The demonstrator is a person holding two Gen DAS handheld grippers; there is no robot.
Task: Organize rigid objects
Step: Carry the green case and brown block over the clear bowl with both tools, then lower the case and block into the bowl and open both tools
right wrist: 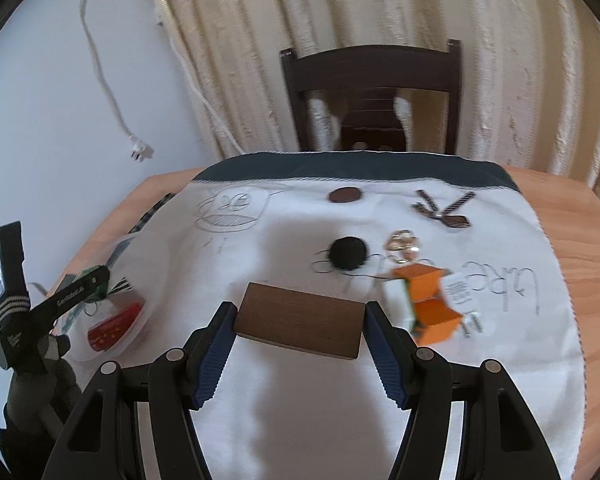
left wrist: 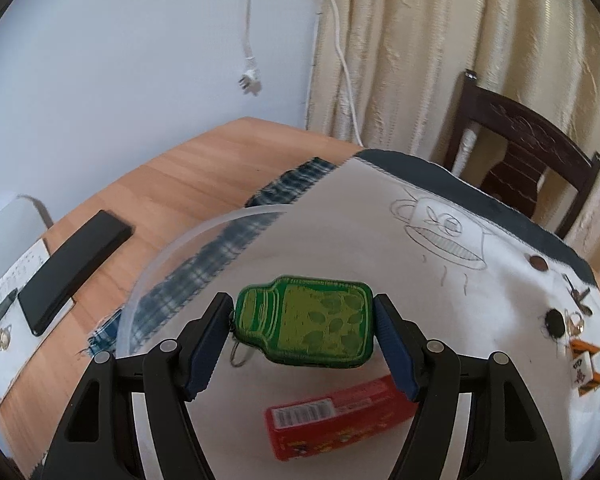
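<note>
Green jar-shaped keychain (left wrist: pixel 305 322) clamped in left gripper (left wrist: pixel 302 320) above clear bowl (left wrist: pixel 148 280) — red box (left wrist: pixel 340 416) inside. Right view only: right gripper (right wrist: pixel 300 320) grips brown wooden block (right wrist: pixel 300 320) over white cloth (right wrist: pixel 284 224).

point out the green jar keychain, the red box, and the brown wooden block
green jar keychain (left wrist: pixel 306 322), left wrist view, middle of its leafy face
red box (left wrist: pixel 340 416), left wrist view, its top face
brown wooden block (right wrist: pixel 300 320), right wrist view, centre of its top
</note>
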